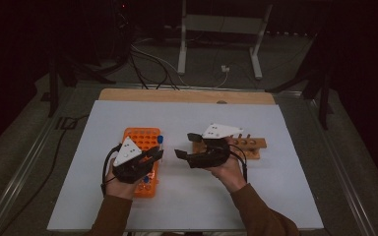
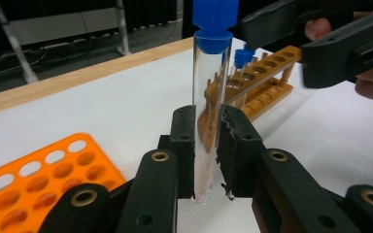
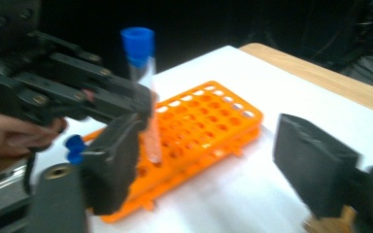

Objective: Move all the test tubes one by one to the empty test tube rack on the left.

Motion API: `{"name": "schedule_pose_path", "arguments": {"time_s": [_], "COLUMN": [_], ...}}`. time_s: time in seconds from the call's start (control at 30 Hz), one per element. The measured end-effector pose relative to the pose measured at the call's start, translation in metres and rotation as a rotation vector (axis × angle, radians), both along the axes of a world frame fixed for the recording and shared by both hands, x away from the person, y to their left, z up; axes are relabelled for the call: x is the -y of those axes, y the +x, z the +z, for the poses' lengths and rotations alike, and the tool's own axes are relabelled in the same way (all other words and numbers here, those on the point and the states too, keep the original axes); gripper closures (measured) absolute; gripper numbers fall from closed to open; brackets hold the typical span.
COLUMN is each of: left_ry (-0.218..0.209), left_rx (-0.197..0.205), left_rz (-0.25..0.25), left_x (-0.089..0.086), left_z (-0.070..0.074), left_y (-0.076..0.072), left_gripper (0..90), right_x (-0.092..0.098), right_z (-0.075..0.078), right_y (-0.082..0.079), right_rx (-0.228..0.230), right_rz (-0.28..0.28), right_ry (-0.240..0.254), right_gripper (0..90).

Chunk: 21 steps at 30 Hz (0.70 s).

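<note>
- Your left gripper [image 2: 206,145] clamps a clear tube [image 2: 209,121] with a blue cap [image 2: 214,22], pads pressed on the lower glass, tube upright.
- From above, your left gripper [image 1: 150,156] sits over the orange rack [image 1: 142,140] at the white mat's [image 1: 128,206] left half, and the tube's cap [image 1: 160,139] shows just past the jaws.
- Your right gripper [image 1: 184,146] stands with its jaws wide apart and nothing between them, near the left gripper's tips and not touching the tube.
- Along the right gripper [image 3: 213,160], the tube [image 3: 145,97] stands beyond the left-hand pad, held over the rack [image 3: 209,116], with two more blue caps [image 3: 75,148] low beside it.
- Behind your right hand [image 1: 229,169], a wooden rack [image 1: 248,145] lies on the mat; in the left gripper view it carries one capped tube [image 2: 243,60].
</note>
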<state>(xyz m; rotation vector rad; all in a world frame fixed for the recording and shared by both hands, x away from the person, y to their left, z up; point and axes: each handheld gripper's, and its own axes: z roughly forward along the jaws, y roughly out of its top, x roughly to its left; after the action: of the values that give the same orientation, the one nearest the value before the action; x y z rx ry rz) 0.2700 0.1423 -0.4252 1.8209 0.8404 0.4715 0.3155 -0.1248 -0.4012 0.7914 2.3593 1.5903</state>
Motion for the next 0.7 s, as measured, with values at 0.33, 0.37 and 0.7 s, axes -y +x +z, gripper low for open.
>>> {"name": "schedule_pose_path", "arguments": {"time_s": [0.33, 0.37, 0.7], "left_ry": [-0.006, -0.009, -0.021], "left_rx": [-0.009, -0.012, -0.027], "left_rz": [0.052, 0.057, 0.057], "left_x": [-0.025, -0.027, -0.050], "left_z": [-0.003, -0.004, -0.015], "left_y": [-0.003, -0.004, -0.014], "left_gripper": [78.2, 78.2, 78.2], "right_x": [0.037, 0.041, 0.081], "right_z": [-0.010, -0.012, -0.021], "right_y": [0.002, 0.003, 0.003], "right_rx": [0.029, 0.029, 0.028], "right_rz": [-0.088, -0.094, -0.179], "right_ry": [-0.012, -0.009, -0.021], "right_gripper": [7.4, 6.5, 2.1]}}
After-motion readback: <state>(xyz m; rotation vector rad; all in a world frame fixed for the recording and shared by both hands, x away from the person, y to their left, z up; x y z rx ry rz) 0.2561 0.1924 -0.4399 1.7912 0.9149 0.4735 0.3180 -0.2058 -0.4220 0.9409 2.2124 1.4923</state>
